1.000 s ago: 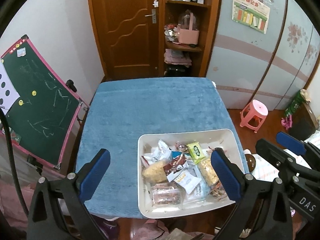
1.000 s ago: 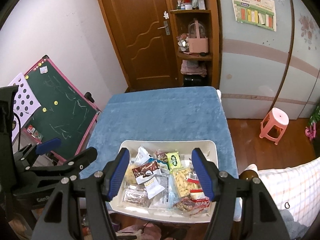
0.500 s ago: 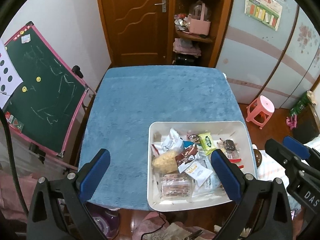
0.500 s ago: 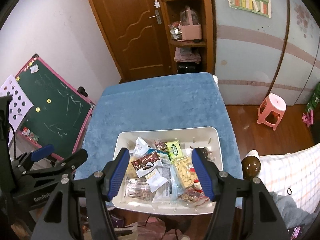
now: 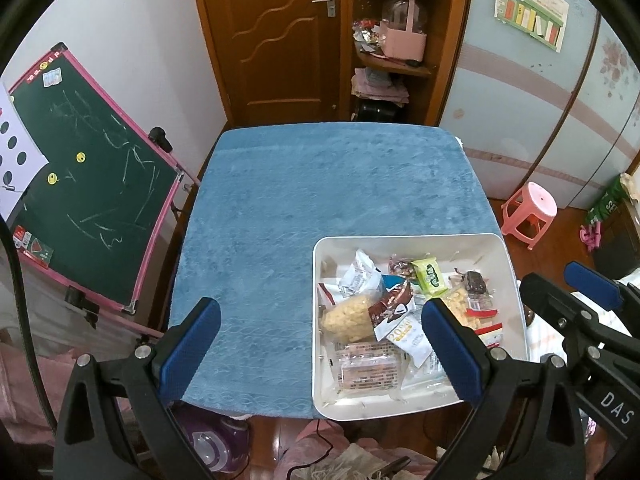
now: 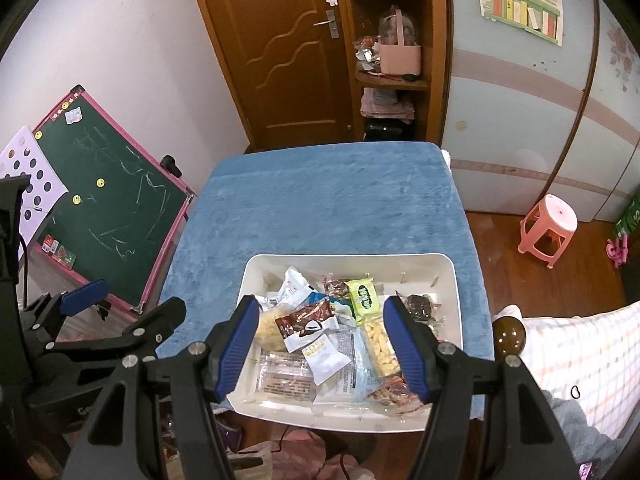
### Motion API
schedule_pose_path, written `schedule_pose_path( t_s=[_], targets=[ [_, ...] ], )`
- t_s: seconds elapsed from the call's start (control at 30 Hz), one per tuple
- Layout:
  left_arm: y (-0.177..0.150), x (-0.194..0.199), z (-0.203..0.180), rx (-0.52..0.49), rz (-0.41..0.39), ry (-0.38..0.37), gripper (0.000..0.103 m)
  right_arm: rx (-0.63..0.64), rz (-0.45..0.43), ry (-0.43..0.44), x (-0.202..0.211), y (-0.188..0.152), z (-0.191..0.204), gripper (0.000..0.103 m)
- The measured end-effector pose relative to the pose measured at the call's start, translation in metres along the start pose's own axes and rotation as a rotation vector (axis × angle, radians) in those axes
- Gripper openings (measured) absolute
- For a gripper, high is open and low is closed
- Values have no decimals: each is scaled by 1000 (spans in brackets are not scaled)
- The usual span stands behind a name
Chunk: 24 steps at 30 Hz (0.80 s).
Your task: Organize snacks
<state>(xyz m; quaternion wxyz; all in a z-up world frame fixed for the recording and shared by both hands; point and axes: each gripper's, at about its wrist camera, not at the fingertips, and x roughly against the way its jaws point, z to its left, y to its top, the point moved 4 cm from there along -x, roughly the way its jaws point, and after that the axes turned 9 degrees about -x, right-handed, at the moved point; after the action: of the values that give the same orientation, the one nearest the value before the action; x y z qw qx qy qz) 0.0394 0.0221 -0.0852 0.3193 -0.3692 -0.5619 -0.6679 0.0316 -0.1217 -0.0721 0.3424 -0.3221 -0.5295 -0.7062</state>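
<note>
A white tray (image 5: pixel 416 241) (image 6: pixel 348 258) sits at the near right corner of a blue-covered table (image 5: pixel 320 184) (image 6: pixel 332 200). It holds several snack packets: a green packet (image 5: pixel 431 278) (image 6: pixel 362 294), a brown chocolate packet (image 5: pixel 394 307) (image 6: pixel 306 319), a yellow puffs bag (image 5: pixel 346 319), a dark bar (image 5: pixel 476 281) (image 6: pixel 419 305). My left gripper (image 5: pixel 320 354) is open and empty, high above the table's near edge, left of the tray. My right gripper (image 6: pixel 322 344) is open and empty, high above the tray.
A green chalkboard with a pink frame (image 5: pixel 80 184) (image 6: pixel 108 200) leans left of the table. A wooden door (image 5: pixel 276 36) and shelf (image 5: pixel 396 36) stand behind it. A pink stool (image 5: pixel 530 210) (image 6: pixel 548 224) is at the right, a checked cloth (image 6: pixel 580 352) near right.
Both views have shifted: the tray now sits further right in the left wrist view, and the table looks a little nearer. Both grippers stay open and empty.
</note>
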Motion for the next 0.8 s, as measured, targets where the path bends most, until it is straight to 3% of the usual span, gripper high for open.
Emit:
schedule_pose_path(
  t_s=[0.8],
  targets=[
    [4,-4,-5,-29,-3,-19,100,-22,-7,-18,2,-3,-5,65]
  ],
)
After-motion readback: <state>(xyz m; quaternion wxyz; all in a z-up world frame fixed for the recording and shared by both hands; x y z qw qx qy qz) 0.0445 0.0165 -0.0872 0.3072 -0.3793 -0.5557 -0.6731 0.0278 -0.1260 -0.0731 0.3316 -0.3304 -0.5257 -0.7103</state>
